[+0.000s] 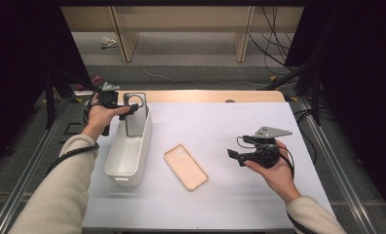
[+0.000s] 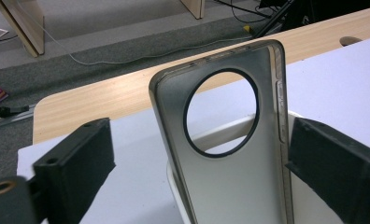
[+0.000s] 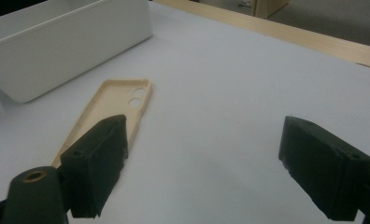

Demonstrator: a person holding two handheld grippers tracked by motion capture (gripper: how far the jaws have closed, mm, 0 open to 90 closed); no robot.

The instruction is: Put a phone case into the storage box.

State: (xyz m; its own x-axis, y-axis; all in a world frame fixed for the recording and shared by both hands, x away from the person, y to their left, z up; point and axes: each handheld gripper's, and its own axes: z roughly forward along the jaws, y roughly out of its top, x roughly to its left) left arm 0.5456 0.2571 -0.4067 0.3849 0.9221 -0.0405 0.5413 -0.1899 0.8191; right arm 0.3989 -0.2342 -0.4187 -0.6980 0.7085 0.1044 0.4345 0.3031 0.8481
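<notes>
Table (image 1: 259, 204): white sheet over a pale wooden top, wood bare along the far edge; grey carpet, cables and wooden legs beyond.

White bin (image 1: 114, 168): long and narrow, at the table's left, long axis running away from me.

Grey phone case (image 2: 234, 182): stands upright at the bin's far end, long axis vertical, round camera opening at the top, hollow side towards me. It sits between the jaws of my left gripper (image 2: 199, 175), which stand wide, pads clear of its edges on both sides.

Beige phone case (image 1: 185, 166): lies flat, hollow side up, right of the bin, long axis diagonal.

My right gripper (image 3: 204, 163): jaws wide, nothing between them, held right of the beige case and pointing towards it.
</notes>
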